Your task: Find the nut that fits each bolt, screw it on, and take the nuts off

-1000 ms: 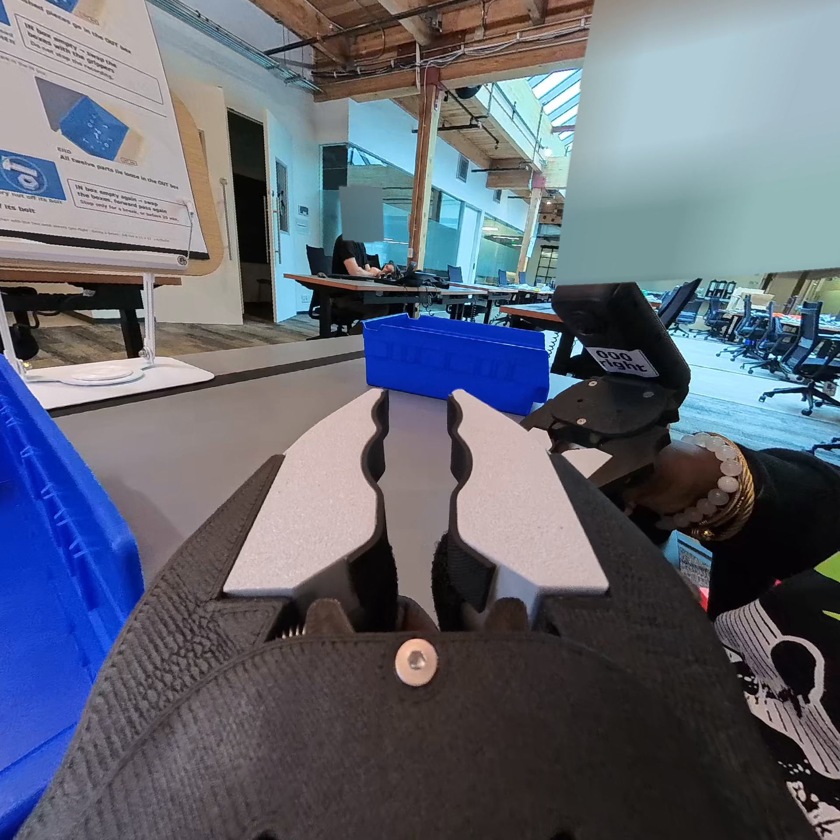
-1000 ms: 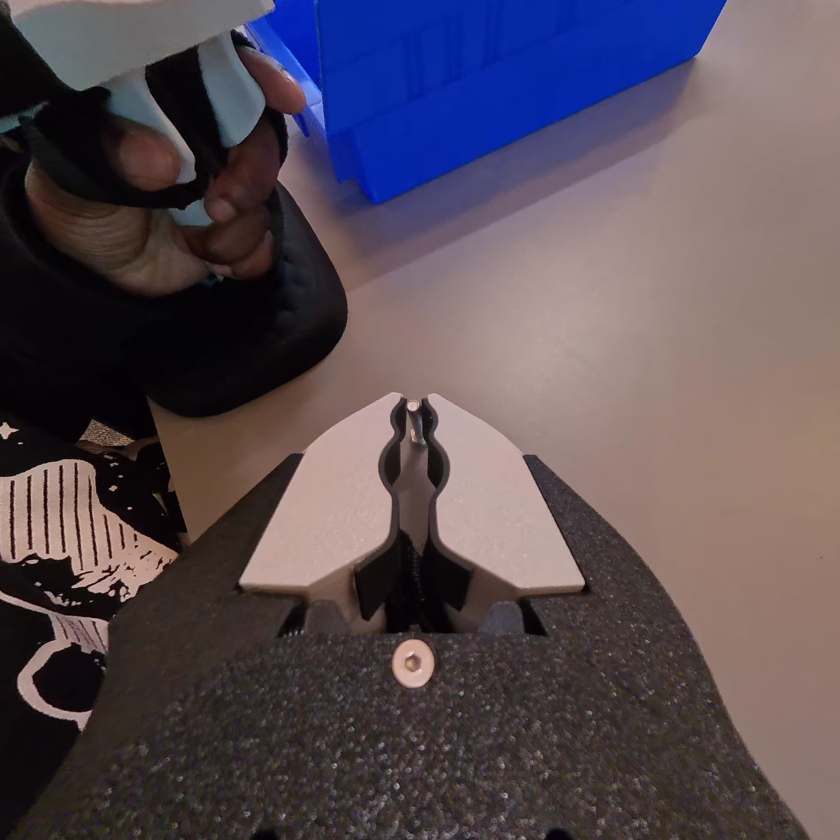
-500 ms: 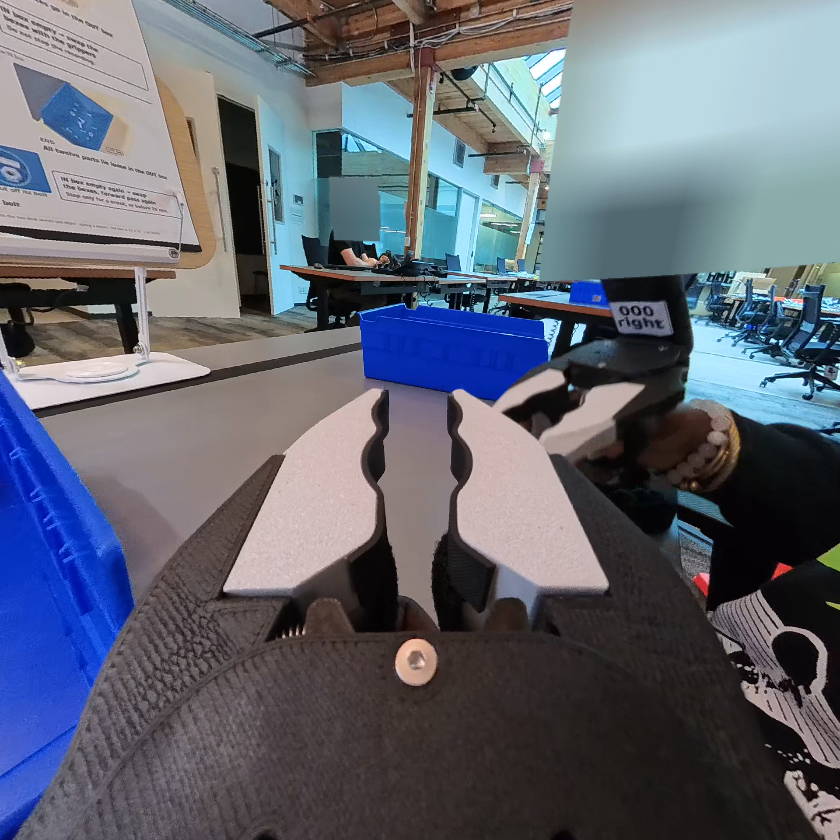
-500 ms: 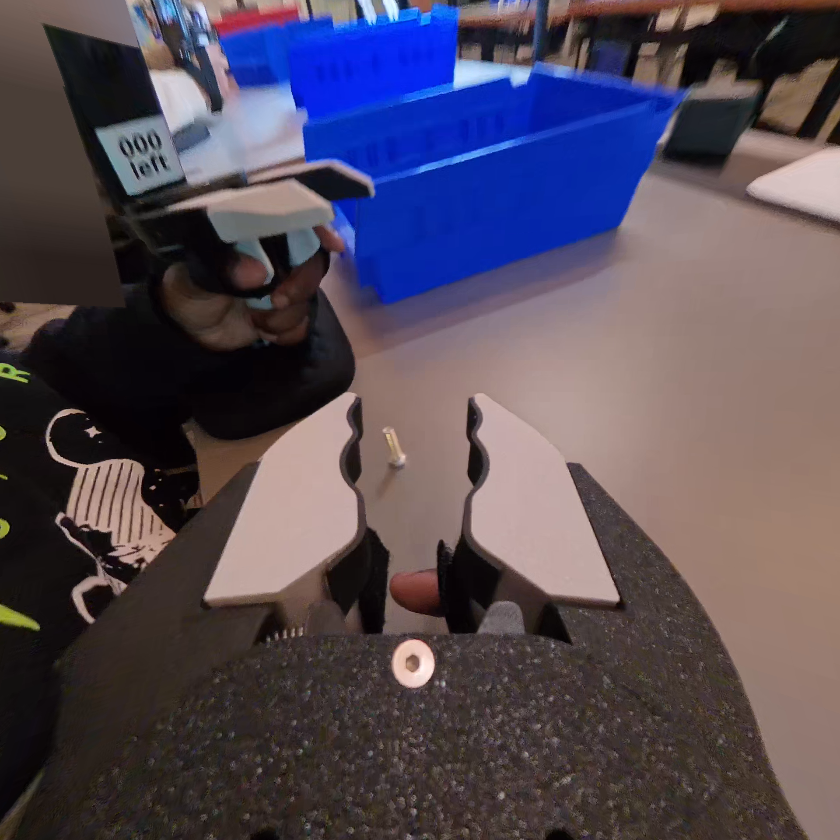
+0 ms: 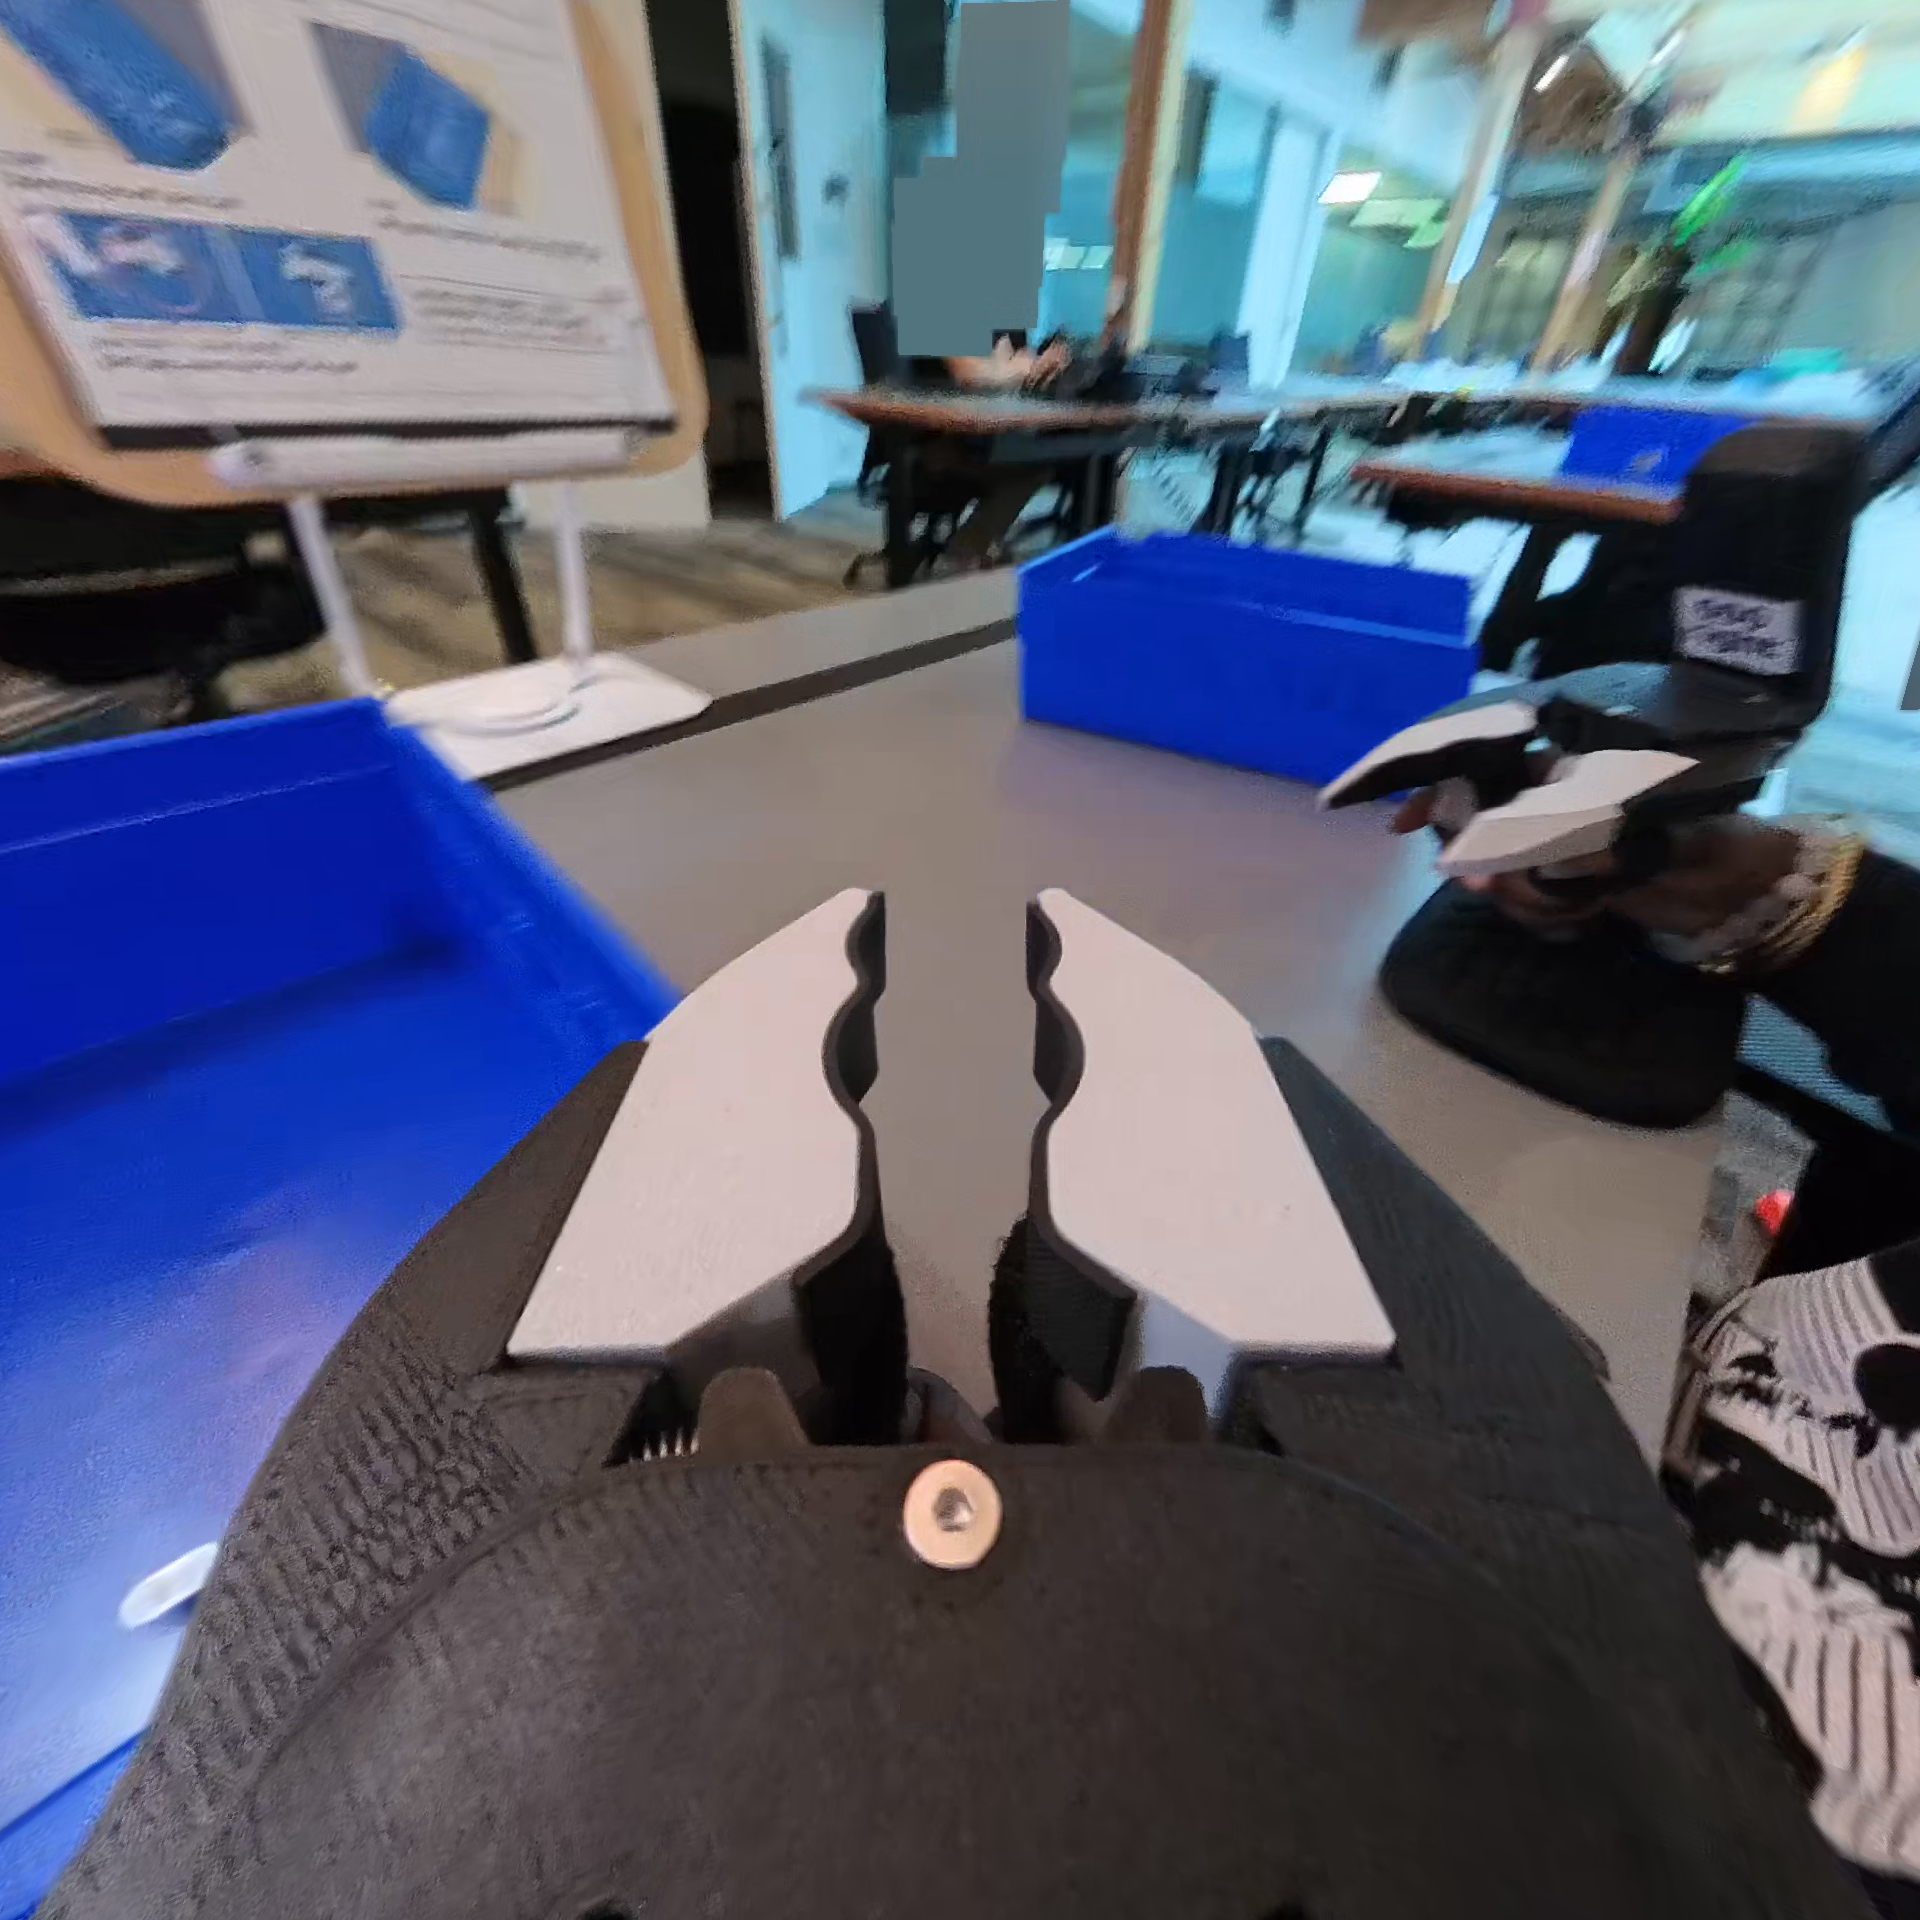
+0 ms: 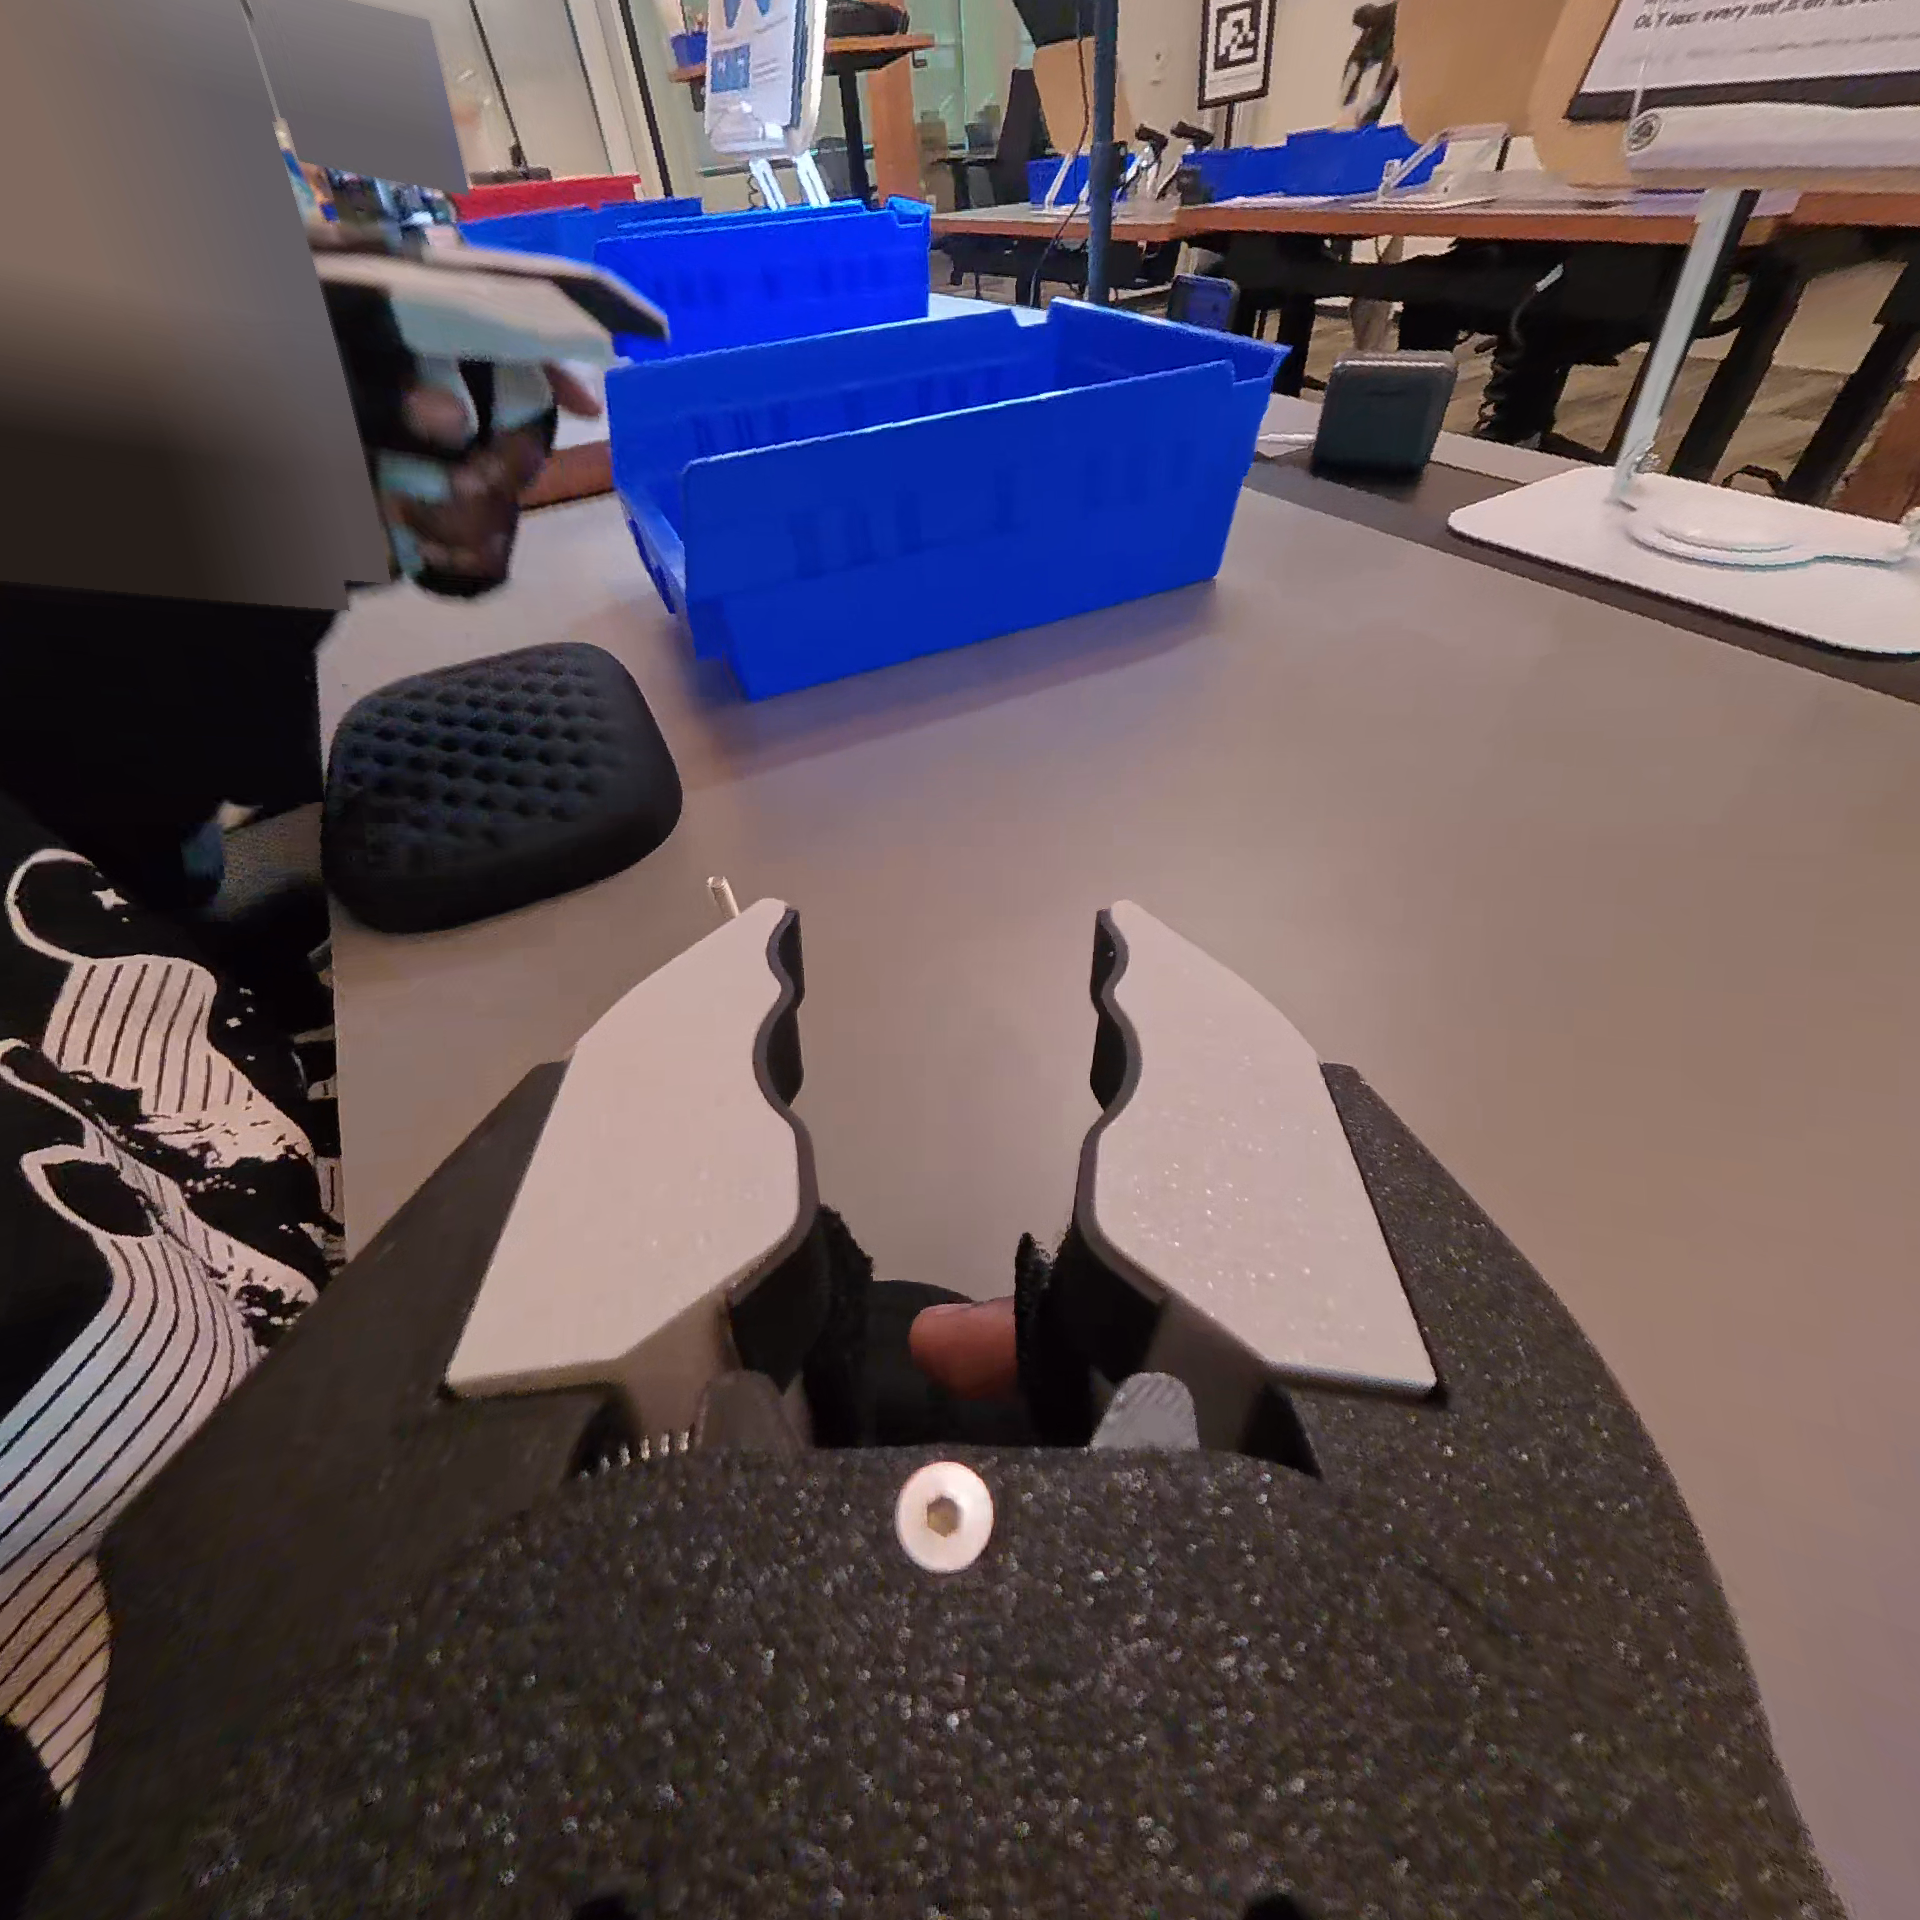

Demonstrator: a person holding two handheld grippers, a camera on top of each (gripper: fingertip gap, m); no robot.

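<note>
The bolt [image 6: 719,894] lies on the counter [image 6: 1351,831] just past the left fingertip of the right tongs [image 6: 945,914], both tongs released and empty; left tongs [image 5: 954,899] farther off.

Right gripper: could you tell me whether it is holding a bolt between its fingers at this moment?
No, the right gripper is open with only bare table showing between its fingers, while the small bolt lies on the table beside its left fingertip.
</note>
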